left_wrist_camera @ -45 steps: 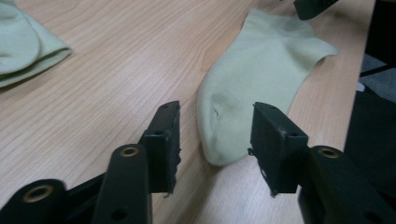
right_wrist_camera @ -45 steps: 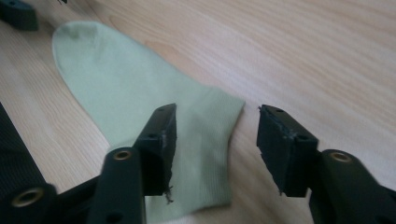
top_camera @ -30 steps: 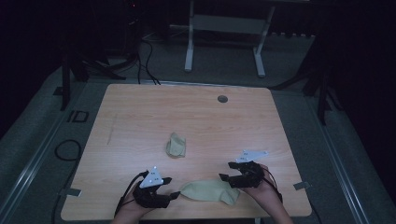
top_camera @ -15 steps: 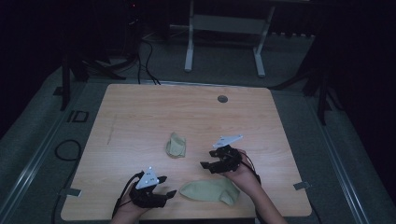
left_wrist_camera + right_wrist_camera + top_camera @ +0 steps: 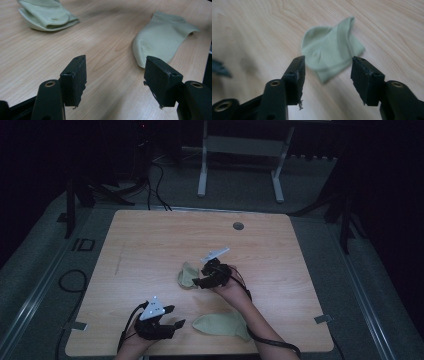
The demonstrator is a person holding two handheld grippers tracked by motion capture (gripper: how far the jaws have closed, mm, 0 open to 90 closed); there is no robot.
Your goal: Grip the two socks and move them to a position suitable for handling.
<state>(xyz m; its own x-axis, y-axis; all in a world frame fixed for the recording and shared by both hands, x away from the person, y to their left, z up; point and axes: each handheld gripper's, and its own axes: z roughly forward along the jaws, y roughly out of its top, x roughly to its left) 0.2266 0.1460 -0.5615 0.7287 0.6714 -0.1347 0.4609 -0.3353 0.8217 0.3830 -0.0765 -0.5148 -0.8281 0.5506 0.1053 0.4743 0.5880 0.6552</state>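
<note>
Reach for the crumpled sock, both grippers empty.
Your left gripper (image 5: 172,316) idles gaping at 7 o'clock, flat sock (image 5: 222,324) at 3 of it; right gripper (image 5: 196,281), jaws apart, faces the folded sock (image 5: 187,275) mid-table. Likely next: advance, straddle, close.

Two pale green socks lie on one wooden table (image 5: 140,250): a folded sock (image 5: 187,275) at the centre, a flat sock (image 5: 220,324) toward six o'clock. Two grippers: left gripper (image 5: 172,317), right gripper (image 5: 197,276).
</note>
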